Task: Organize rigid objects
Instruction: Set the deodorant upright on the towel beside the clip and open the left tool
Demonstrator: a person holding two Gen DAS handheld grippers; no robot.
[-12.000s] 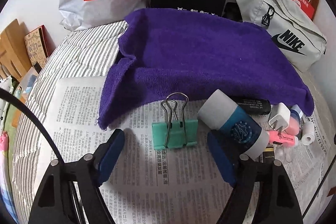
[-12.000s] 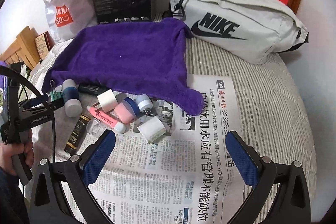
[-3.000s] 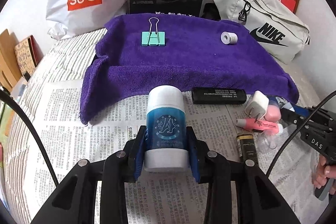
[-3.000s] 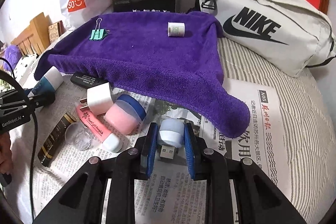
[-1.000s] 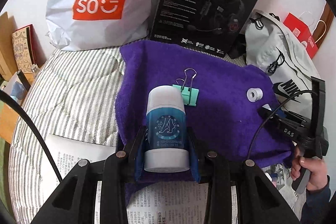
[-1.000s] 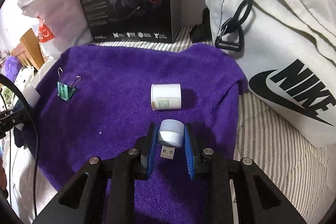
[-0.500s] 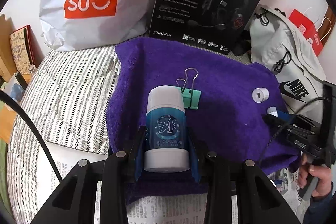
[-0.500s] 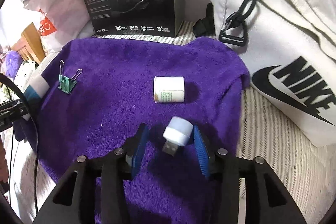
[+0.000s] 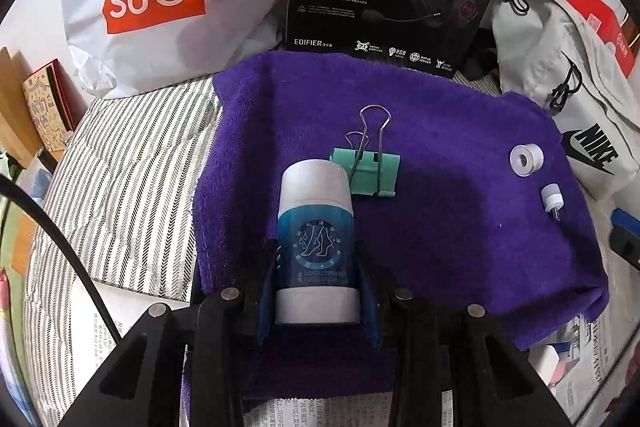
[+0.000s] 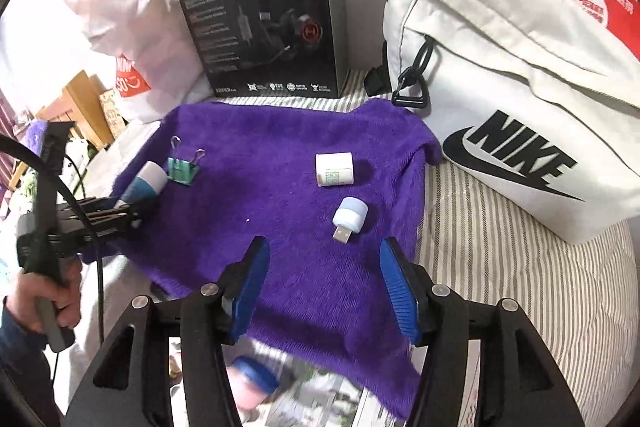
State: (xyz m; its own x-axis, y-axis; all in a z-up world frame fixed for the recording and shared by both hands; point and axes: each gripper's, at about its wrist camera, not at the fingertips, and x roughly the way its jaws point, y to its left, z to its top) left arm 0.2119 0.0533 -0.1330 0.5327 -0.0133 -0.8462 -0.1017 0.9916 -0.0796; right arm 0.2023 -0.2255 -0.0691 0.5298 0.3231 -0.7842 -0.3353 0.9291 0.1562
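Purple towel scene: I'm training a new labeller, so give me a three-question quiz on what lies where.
1. True or false: the blue-and-white bottle lies loose on the purple towel.
2. Which is nearer the green binder clip: A the small white roll, B the bottle?
3. What lies just ahead of the right tool?

Key: 1 false, the left tool grips it; 2 B; 3 the small white USB plug light.

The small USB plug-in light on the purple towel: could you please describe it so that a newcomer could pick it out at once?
Find the purple towel spread before the black headset box. Near its right edge, beside the white Nike bag, two small white things lie. The USB light is the nearer one, below the white roll; it alone has a bare metal plug.
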